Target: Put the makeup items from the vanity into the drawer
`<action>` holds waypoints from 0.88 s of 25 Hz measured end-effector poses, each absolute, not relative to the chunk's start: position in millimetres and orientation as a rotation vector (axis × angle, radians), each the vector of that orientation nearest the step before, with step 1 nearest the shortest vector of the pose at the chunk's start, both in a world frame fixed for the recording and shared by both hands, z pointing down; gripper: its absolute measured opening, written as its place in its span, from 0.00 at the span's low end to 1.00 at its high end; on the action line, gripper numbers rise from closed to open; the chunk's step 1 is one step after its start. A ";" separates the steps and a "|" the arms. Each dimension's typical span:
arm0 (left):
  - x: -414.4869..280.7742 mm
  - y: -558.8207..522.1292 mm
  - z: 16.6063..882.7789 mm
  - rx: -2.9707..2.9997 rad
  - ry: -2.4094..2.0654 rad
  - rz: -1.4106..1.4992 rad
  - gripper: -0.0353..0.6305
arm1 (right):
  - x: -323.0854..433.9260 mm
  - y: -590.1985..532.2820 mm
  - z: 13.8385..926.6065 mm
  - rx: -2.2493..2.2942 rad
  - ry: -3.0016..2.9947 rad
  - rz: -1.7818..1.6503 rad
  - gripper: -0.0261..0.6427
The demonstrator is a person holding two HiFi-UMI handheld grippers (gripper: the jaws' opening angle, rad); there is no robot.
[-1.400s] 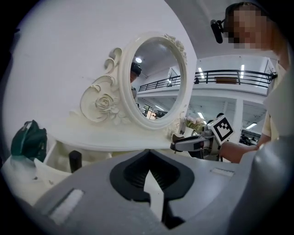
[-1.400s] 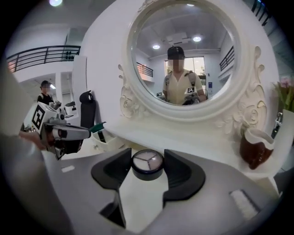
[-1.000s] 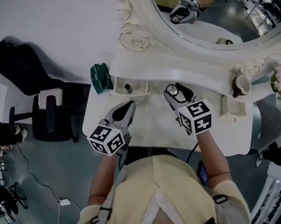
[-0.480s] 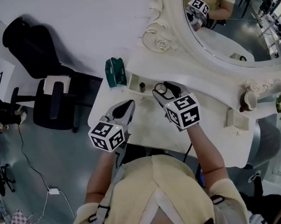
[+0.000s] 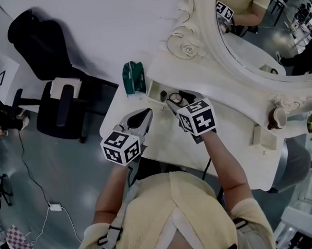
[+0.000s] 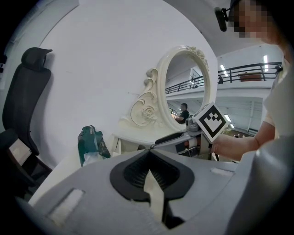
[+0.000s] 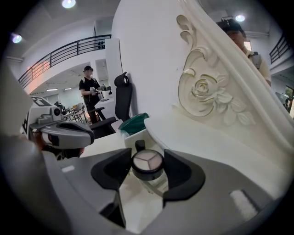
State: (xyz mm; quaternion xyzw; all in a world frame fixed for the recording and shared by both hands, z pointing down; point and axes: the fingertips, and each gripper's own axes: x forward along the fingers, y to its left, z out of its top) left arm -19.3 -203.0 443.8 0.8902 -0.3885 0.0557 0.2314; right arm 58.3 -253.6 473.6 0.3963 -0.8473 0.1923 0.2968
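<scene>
1. Where the right gripper clamps it, the round compact hangs at the front rim of the open drawer.
2. To finish well, we would carry it over that rim, clear of the small dark item in the drawer, lower it, then part the jaws.
3. The left gripper, jaws pressed together on nothing, hovers nearer us than the drawer, apart from it.
4. We cannot see the drawer's floor, nor tell whether the compact has crossed the rim.
</scene>
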 end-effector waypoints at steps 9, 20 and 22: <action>-23.3 -203.0 444.0 2.437 -1.079 0.136 0.05 | 55.9 -261.5 490.6 1.052 -2.154 0.586 0.38; -20.2 -207.7 445.5 2.429 -1.057 0.123 0.06 | 60.0 -267.4 501.1 1.116 -2.052 0.762 0.38; -18.9 -209.2 446.3 2.428 -1.050 0.121 0.06 | 59.5 -268.0 501.6 1.117 -2.047 0.771 0.38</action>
